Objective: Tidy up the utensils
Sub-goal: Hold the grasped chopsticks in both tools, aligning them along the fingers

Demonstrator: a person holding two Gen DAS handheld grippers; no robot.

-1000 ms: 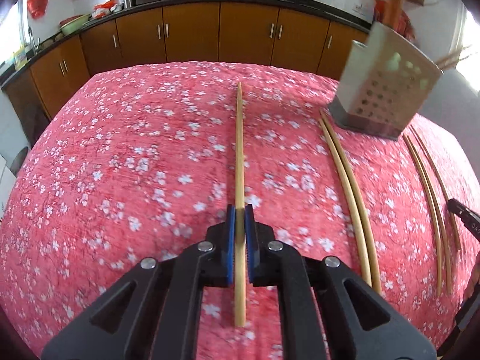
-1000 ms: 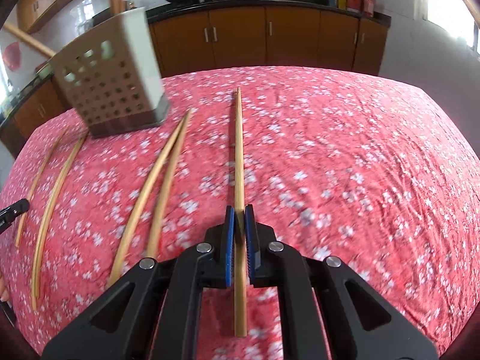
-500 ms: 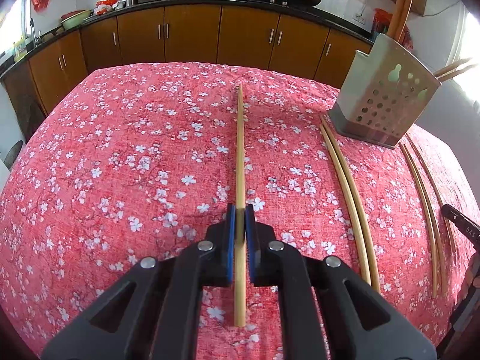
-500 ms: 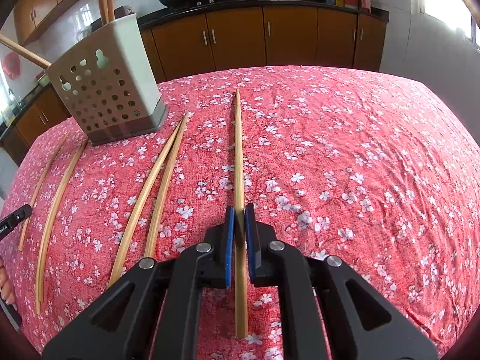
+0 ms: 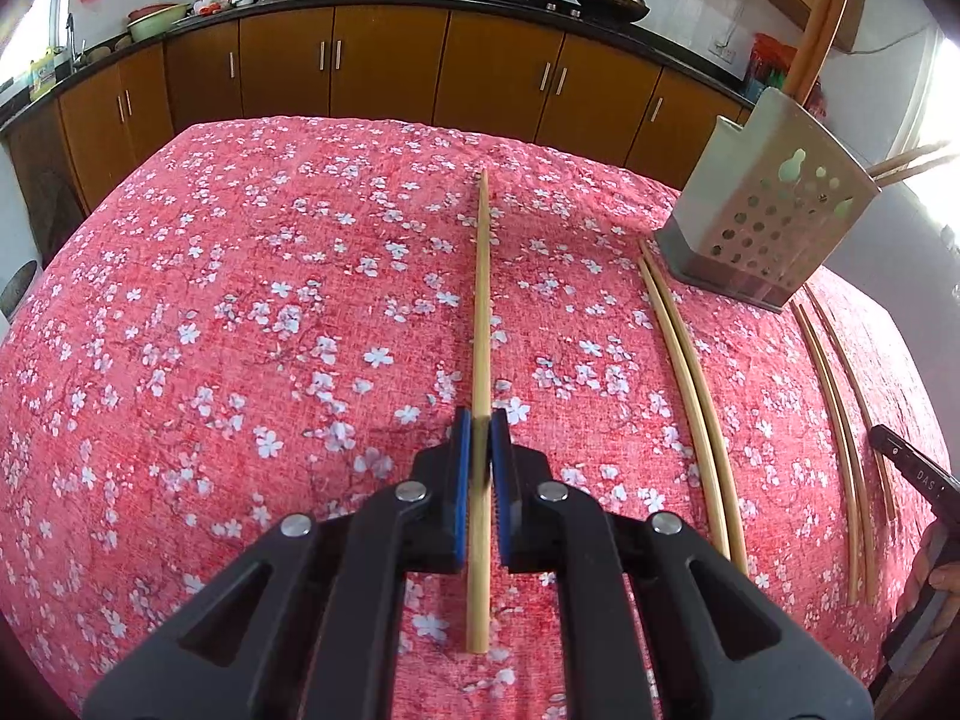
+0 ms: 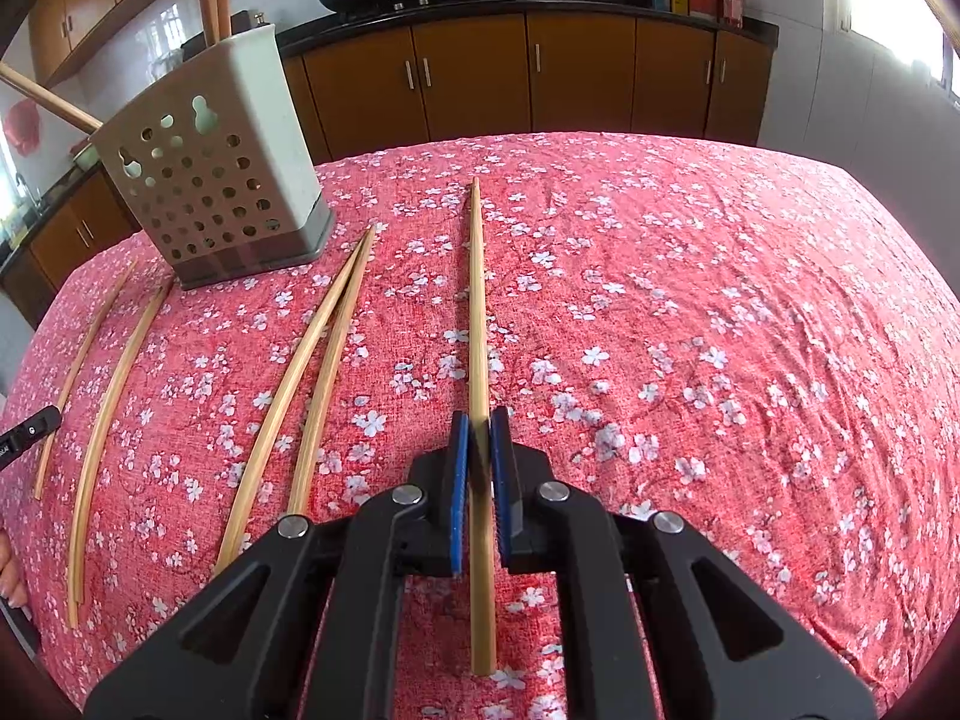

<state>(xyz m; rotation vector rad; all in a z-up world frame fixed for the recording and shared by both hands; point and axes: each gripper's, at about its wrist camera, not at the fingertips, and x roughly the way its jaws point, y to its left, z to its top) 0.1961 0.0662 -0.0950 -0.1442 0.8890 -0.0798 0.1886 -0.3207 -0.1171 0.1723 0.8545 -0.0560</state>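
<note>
The left gripper (image 5: 479, 438) is clamped on a chopstick (image 5: 482, 300) that points toward the far side of the table (image 5: 180, 330); the right gripper (image 6: 479, 441) pinches another chopstick (image 6: 478, 312) the same way. Between the two grippers, two loose pairs (image 6: 312, 372) (image 6: 102, 396) lie on the red floral cloth just near of the holder (image 6: 210, 168), which already has sticks standing in it.

Black plastic left gripper (image 5: 479, 441) and right gripper (image 6: 480, 441), each with triangular cut-outs, four round silver screws, and blue ribbed pads (image 5: 459, 480) lining the inner finger faces.
</note>
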